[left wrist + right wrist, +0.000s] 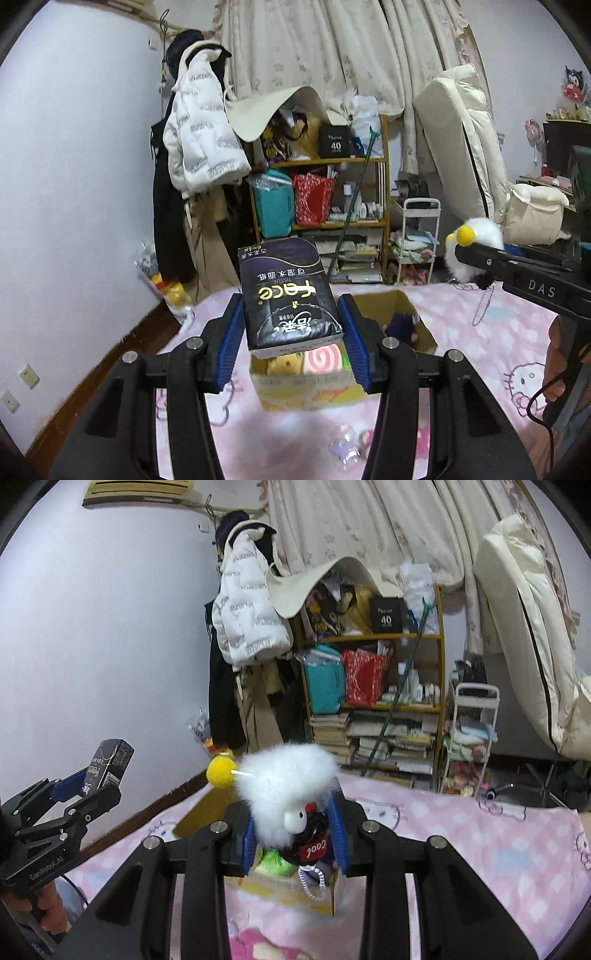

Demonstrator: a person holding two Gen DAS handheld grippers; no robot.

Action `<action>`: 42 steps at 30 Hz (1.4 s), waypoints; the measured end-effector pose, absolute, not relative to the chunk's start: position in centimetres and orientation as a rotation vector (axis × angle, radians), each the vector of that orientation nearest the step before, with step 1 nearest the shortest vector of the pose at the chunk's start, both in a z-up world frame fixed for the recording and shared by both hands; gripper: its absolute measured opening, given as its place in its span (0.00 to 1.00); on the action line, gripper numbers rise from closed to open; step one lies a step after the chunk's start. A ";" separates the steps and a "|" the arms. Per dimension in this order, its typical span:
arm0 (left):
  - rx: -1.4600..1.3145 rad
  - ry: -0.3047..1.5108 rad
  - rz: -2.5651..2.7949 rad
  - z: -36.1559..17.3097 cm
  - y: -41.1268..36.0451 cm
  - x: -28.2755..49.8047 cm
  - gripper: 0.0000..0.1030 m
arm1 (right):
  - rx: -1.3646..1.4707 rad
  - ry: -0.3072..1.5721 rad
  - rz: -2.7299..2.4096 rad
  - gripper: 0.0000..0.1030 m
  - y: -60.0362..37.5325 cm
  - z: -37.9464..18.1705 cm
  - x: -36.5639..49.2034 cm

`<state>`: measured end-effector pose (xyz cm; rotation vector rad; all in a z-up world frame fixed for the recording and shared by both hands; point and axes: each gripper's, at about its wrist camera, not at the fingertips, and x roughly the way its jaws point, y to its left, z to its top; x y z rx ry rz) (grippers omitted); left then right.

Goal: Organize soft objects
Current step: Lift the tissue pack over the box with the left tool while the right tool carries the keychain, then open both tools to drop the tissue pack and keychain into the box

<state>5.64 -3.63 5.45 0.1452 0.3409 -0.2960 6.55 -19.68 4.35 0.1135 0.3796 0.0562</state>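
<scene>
My left gripper (291, 306) is shut on a black tissue pack (288, 295), its blue pads pressing both long sides. Under it an open cardboard box (306, 391) holds several soft toys, among them a yellow one and a pink swirl roll. My right gripper (295, 812) is shut on a white fluffy plush toy (288, 775) with a yellow pompom, a black body and a bead chain, held above the same box (291, 890). Each gripper also shows in the other view: the left gripper (85, 786) with the pack (107, 764), the right gripper (480, 258) with the plush (476, 232).
The box stands on a bed with a pink cartoon-cat sheet (480, 350). Small loose items (347, 443) and a pink plush (258, 945) lie near its front. Beyond the bed are a crowded wooden shelf (332, 192), a white trolley (417, 236) and hanging coats (199, 140).
</scene>
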 end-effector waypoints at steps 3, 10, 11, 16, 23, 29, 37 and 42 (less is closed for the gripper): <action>0.135 0.320 -0.293 6.8 -4.0 6.8 0.48 | 0.102 0.351 0.061 0.34 -19.6 5.7 7.5; 0.094 0.264 -0.292 9.0 -4.3 9.0 0.48 | 0.100 0.295 0.070 0.34 -19.3 7.5 9.5; 0.085 0.262 -0.293 9.1 -4.3 9.2 0.48 | 0.106 0.293 0.073 0.34 -19.3 7.4 9.7; 0.061 0.267 -0.288 8.1 -4.1 10.4 0.48 | 0.114 0.300 0.084 0.34 -19.2 6.0 10.5; 0.058 0.333 -0.290 5.0 -4.0 12.0 0.48 | 0.131 0.353 0.085 0.34 -19.6 3.1 12.0; 0.054 0.391 -0.300 3.1 -4.4 13.2 0.48 | 0.142 0.388 0.097 0.34 -19.9 1.3 13.2; 0.044 0.489 -0.311 0.5 -4.7 15.0 0.48 | 0.152 0.446 0.111 0.35 -19.9 -0.7 14.4; 0.053 0.527 -0.294 -0.5 -4.8 15.5 0.48 | 0.161 0.489 0.121 0.36 -20.1 -1.6 14.9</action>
